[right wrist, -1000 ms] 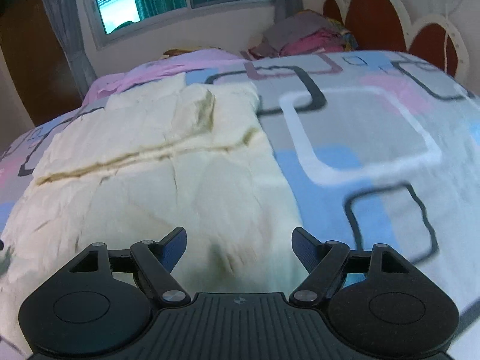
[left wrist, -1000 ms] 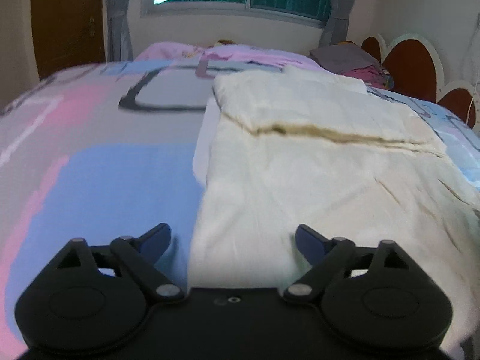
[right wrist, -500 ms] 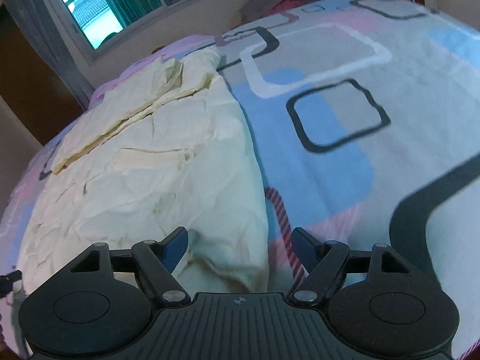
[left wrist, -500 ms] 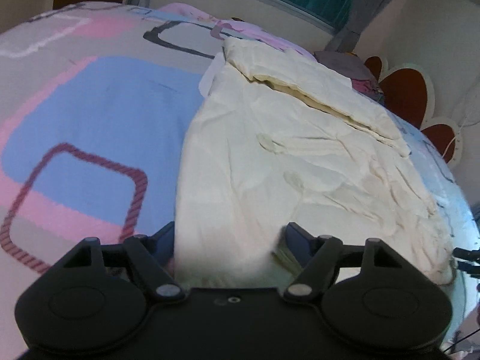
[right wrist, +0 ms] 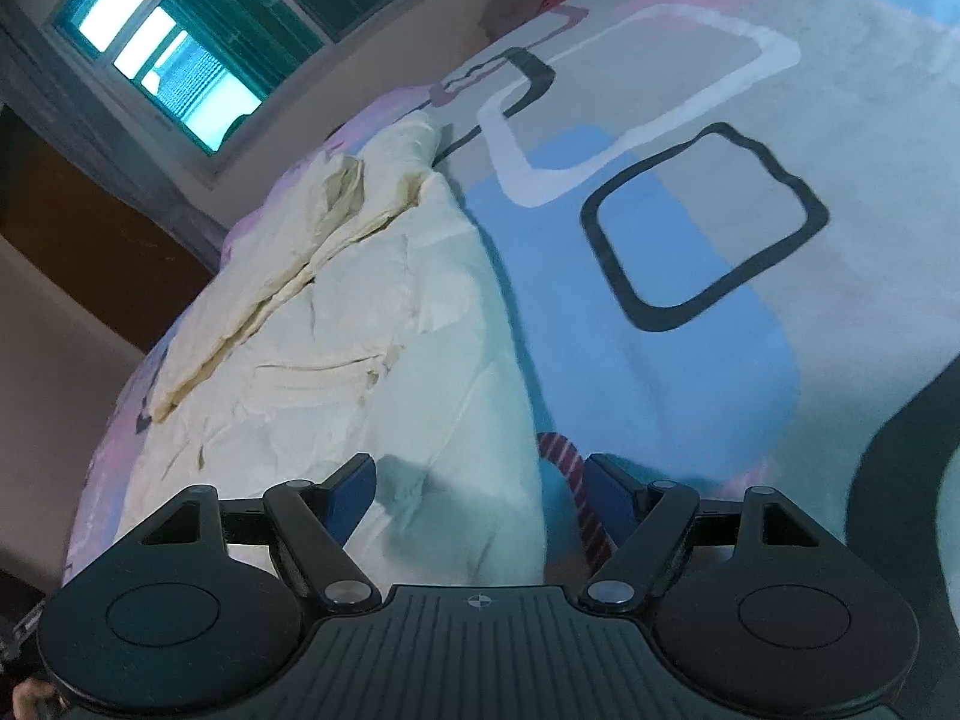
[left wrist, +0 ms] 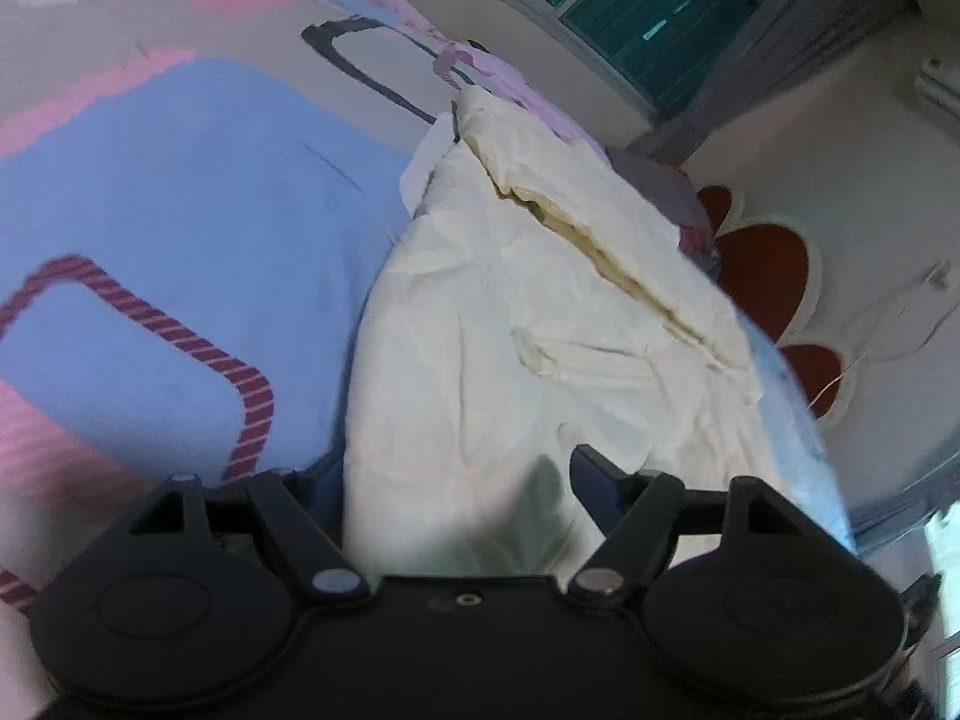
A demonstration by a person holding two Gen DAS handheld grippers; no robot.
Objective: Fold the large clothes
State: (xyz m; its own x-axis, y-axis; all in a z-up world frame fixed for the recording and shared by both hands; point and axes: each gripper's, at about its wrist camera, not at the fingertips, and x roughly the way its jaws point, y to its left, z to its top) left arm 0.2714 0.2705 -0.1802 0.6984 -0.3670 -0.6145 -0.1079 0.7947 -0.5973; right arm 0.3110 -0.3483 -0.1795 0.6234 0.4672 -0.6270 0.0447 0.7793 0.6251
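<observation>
A large cream garment [left wrist: 510, 324] lies spread on the patterned bed, its far part folded over itself. It also shows in the right wrist view [right wrist: 372, 348]. My left gripper [left wrist: 456, 474] is open, its jaws astride the garment's near left corner; cloth lies between them. My right gripper [right wrist: 480, 480] is open, its jaws astride the garment's near right corner and edge.
The bedspread [left wrist: 180, 198] has blue, pink and grey blocks with rope-like squares [right wrist: 708, 228]. A red scalloped headboard [left wrist: 762, 276] and a pile of clothes [left wrist: 666, 186] are at the bed's head. A window [right wrist: 174, 72] is on the far wall.
Both grippers have drawn back toward the garment's near end and tilted. More of the garment now lies ahead, and its near corners sit between the open jaws.
</observation>
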